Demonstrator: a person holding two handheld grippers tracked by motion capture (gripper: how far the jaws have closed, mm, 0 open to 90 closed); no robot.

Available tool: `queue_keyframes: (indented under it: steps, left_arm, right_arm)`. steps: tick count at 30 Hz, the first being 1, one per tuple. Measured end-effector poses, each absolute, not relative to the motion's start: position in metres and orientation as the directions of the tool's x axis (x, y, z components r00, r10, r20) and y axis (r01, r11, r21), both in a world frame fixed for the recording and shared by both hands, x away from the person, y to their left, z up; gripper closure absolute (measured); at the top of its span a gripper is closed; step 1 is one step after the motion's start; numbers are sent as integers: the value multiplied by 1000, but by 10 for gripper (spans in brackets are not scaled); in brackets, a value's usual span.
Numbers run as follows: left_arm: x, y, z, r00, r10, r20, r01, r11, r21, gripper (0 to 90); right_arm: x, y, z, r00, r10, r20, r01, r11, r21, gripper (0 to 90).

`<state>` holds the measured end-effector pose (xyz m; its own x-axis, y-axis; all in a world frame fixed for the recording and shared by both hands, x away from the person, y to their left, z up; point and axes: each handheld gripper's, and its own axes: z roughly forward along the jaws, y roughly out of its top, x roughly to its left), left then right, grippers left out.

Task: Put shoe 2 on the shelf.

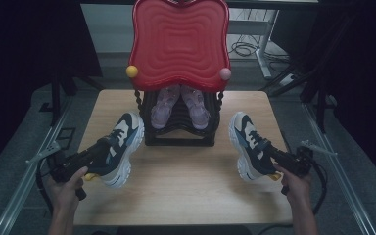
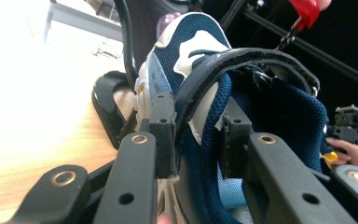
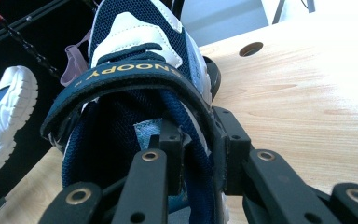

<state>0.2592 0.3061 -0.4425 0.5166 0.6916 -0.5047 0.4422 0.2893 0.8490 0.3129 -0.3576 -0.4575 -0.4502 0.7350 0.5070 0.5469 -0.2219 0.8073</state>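
Observation:
Two navy-and-white sneakers flank a black shoe rack [image 1: 178,139]. My left gripper [image 1: 108,149] is shut on the left sneaker [image 1: 125,139], which is tipped on its side with its white sole toward the table's middle. In the left gripper view the left gripper [image 2: 196,135] clamps the collar wall of the left sneaker [image 2: 186,51], one jaw outside and one inside. My right gripper [image 1: 267,152] is shut on the right sneaker [image 1: 245,139], toe pointing away. The right gripper [image 3: 199,140] pinches the padded collar of the right sneaker [image 3: 135,37] under its strap.
The rack carries a red wavy top [image 1: 178,41] and a pair of pink sandals [image 1: 178,105] on its shelf. The wooden table [image 1: 186,181] has bare room in front of the rack. Dark floor and metal rails lie on both sides.

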Motion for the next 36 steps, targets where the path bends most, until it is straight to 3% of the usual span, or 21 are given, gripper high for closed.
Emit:
queue_keyframes:
  steps: [36]
  left_arm:
    - [285, 331, -401, 522, 692, -499, 336, 371, 866, 723]
  right_arm:
    - [338, -349, -399, -459, 733, 501, 468, -280, 838, 763]
